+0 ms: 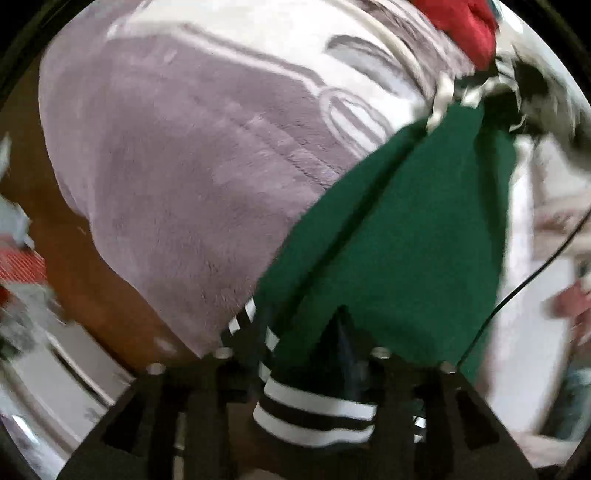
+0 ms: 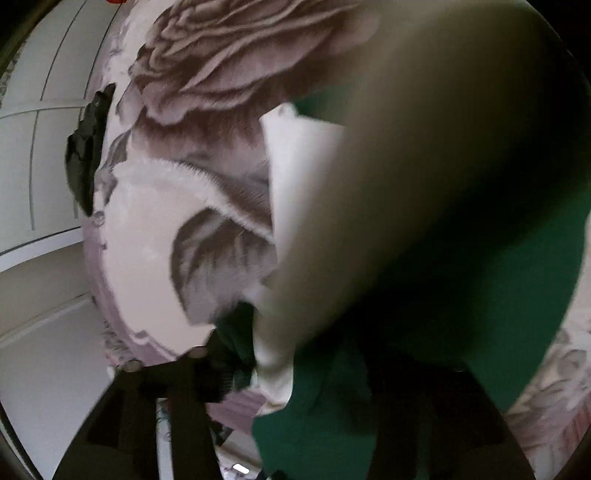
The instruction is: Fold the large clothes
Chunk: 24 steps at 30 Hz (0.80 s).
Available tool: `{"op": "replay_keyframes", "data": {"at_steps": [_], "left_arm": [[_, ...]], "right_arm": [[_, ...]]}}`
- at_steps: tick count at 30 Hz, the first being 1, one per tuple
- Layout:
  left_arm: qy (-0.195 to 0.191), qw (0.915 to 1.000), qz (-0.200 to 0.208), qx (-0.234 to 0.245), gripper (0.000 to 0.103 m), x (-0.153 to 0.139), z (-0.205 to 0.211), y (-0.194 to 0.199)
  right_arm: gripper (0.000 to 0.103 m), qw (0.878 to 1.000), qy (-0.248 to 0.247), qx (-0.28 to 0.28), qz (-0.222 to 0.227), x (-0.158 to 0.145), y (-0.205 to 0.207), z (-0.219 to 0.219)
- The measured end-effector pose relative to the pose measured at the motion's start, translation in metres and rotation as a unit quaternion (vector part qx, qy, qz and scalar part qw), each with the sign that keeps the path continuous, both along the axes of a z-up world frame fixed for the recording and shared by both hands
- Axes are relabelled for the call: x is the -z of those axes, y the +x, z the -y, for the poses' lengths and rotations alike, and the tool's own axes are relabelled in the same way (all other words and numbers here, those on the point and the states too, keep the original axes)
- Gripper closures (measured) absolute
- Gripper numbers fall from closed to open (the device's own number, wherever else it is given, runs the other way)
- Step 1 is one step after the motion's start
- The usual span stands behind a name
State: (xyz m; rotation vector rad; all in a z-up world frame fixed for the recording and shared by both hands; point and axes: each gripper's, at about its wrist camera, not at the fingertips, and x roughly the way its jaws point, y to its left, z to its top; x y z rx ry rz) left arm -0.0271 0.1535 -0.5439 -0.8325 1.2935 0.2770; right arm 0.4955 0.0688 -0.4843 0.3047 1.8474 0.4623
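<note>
With both the left gripper (image 1: 303,354) and right gripper (image 2: 295,373) standing part-open around the dark green knit garment (image 1: 399,229), draping over the mauve plush blanket (image 1: 177,155), its black-and-white striped cuff (image 1: 317,410) is risking slipping free and collapsing the fold.

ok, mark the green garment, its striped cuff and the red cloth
green garment (image 1: 406,221), left wrist view, middle of the flat green panel
striped cuff (image 1: 314,413), left wrist view, black-and-white ribbing
red cloth (image 1: 465,26), left wrist view, bunched centre
</note>
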Motion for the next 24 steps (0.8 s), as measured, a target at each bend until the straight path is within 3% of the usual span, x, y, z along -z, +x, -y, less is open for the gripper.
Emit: {"op": "replay_keyframes", "data": {"at_steps": [4,8,10,11,13,14,18,24], "left_arm": [[-0.059,0.9961,0.019,-0.063,0.055,-0.006,-0.013,-0.039],[-0.122,0.9878,0.039,-0.089,0.043,-0.001,-0.010,-0.049],[-0.113,0.9909,0.022,-0.070,0.043,0.006,0.003,-0.031],[-0.090,0.9940,0.019,-0.059,0.048,0.009,0.011,-0.022],[-0.025,0.9982,0.022,-0.050,0.083,0.008,0.018,-0.009],[-0.016,0.9982,0.020,-0.054,0.086,0.008,0.019,-0.007],[0.001,0.9949,0.055,-0.084,0.088,-0.010,-0.002,-0.022],[-0.038,0.9965,0.038,-0.065,0.086,0.019,-0.024,-0.015]], "right_arm": [[0.037,0.997,0.072,-0.026,0.004,-0.029,-0.026,0.027],[0.035,0.996,0.047,-0.062,0.033,-0.046,-0.078,0.081],[0.035,0.997,0.022,-0.067,0.028,-0.038,-0.110,0.113],[0.035,0.998,0.012,-0.062,0.017,-0.029,-0.126,0.129],[0.035,0.999,0.004,-0.042,-0.014,-0.007,-0.157,0.160],[0.035,0.999,-0.003,-0.029,-0.024,0.003,-0.170,0.175],[0.035,0.999,0.003,0.024,-0.048,0.024,-0.222,0.225],[0.035,0.993,0.065,0.050,-0.087,0.036,-0.288,0.242]]}}
